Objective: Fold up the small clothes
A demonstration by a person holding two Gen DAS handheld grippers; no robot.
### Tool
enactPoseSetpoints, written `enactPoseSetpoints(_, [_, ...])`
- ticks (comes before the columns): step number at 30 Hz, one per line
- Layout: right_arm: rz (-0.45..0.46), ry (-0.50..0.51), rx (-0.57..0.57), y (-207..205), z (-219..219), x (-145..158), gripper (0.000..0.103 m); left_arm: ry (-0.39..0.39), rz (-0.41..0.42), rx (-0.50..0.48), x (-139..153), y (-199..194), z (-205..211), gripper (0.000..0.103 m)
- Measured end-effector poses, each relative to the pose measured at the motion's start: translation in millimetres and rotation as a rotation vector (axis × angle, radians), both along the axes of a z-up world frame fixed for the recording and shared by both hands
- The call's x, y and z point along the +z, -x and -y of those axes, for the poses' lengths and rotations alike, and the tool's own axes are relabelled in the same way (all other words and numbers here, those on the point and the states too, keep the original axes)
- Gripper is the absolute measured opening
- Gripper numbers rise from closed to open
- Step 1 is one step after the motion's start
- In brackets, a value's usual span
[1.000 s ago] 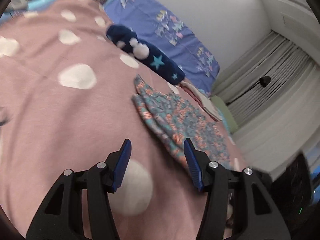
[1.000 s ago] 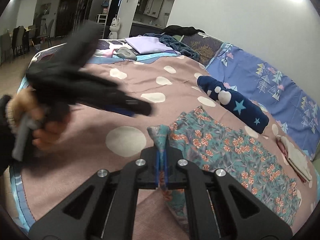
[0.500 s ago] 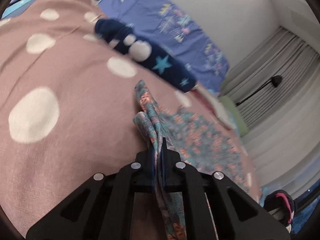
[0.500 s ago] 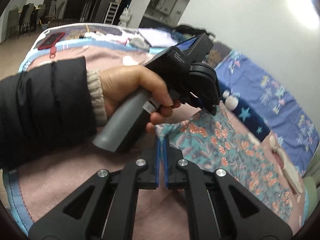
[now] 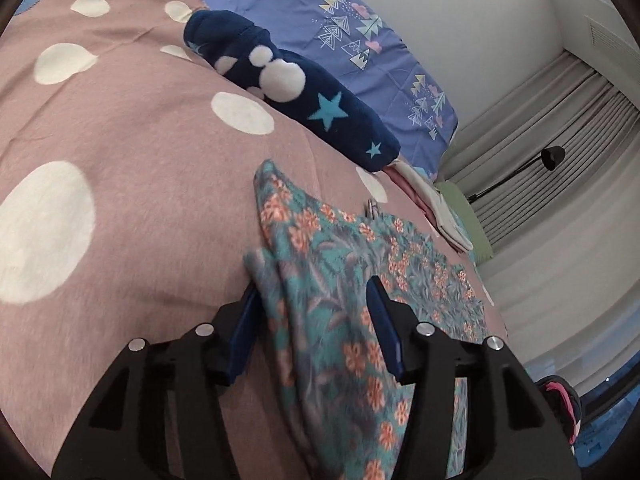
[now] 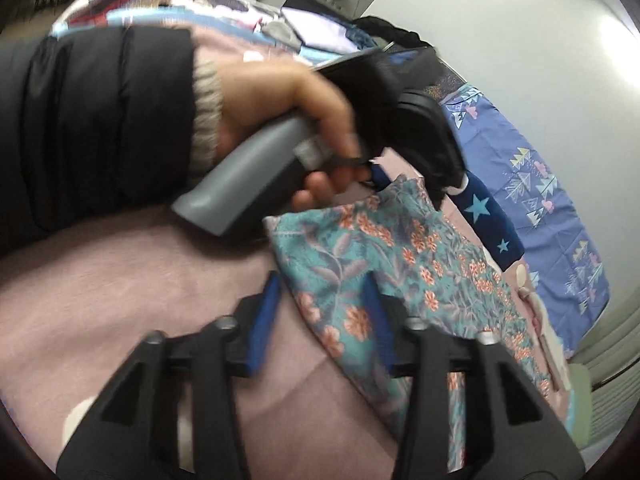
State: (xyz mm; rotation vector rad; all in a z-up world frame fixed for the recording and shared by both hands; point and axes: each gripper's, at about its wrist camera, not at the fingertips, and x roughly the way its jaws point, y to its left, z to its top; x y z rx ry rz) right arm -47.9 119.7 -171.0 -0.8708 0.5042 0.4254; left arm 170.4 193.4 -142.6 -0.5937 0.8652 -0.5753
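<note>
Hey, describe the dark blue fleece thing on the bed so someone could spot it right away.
On the pink dotted blanket, look toward the blue quilt by the wall. The navy fleece lies along that border, beyond the floral garment; only it has light blue stars.

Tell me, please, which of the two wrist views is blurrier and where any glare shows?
Right wrist view: motion blur smears the person's hand and the right hand-held gripper; ceiling glare at upper right. Left wrist view: sharper, with the floral garment blurred only near the camera; fisheye bends the curtains.
</note>
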Motion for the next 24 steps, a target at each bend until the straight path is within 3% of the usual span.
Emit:
enactPoseSetpoints(1, [0.012,-0.001,-0.006,-5,-3,0,0.048,-0.003,-0.001,0.002,-1,-5,1,0.028])
enactPoseSetpoints(2, [0.007,-0.008,-0.011,-9,-5,1,0.039,0.007,-0.017,-0.001,-5,-11,1,0.005])
enactPoseSetpoints(3, [-0.014,-0.035,-0.025,-14,-5,4,0.002,0.034,-0.033,-0.002,-8,-15,0,0.005])
enactPoseSetpoints(5, [-0.036,-0.164,-0.043,-13,6,26,0.003,0.102,0.028,0.018,-1,-4,-12,0.005])
enactPoseSetpoints(7, [-0.016,-0.194,-0.048,-11,9,33,0.003,0.094,0.085,0.017,7,2,-14,0.005])
enactPoseSetpoints(11, [-0.091,-0.154,-0.063,-24,10,17,0.003,0.046,-0.013,0.032,-7,-7,-11,0.005])
enactPoseSetpoints(13, [-0.07,-0.161,-0.064,-21,10,22,0.004,0.062,-0.003,0.034,-5,-5,-13,0.006])
enactPoseSetpoints(16, [-0.081,-0.171,-0.067,-20,11,24,0.004,0.021,-0.014,0.036,-5,-6,-9,0.007])
enactPoseSetpoints(19, [-0.088,-0.157,-0.082,-22,10,19,0.016,0.011,-0.014,0.038,-6,-7,-8,0.008])
enactPoseSetpoints(20, [-0.086,-0.149,-0.087,-23,9,17,0.026,0.009,-0.016,0.037,-6,-7,-8,0.008])
enactPoseSetpoints(21, [-0.09,-0.134,-0.096,-24,6,14,0.026,0.004,-0.019,0.035,-6,-8,-7,0.008])
enactPoseSetpoints(22, [-0.097,-0.126,-0.101,-26,6,12,0.026,-0.003,-0.022,0.033,-7,-9,-5,0.008])
enactPoseSetpoints(23, [-0.099,-0.125,-0.108,-27,5,10,0.011,-0.016,-0.024,0.031,-6,-10,-3,0.007])
enactPoseSetpoints(24, [-0.111,-0.147,-0.111,-30,8,12,0.007,-0.026,-0.023,0.03,-5,-10,-2,0.007])
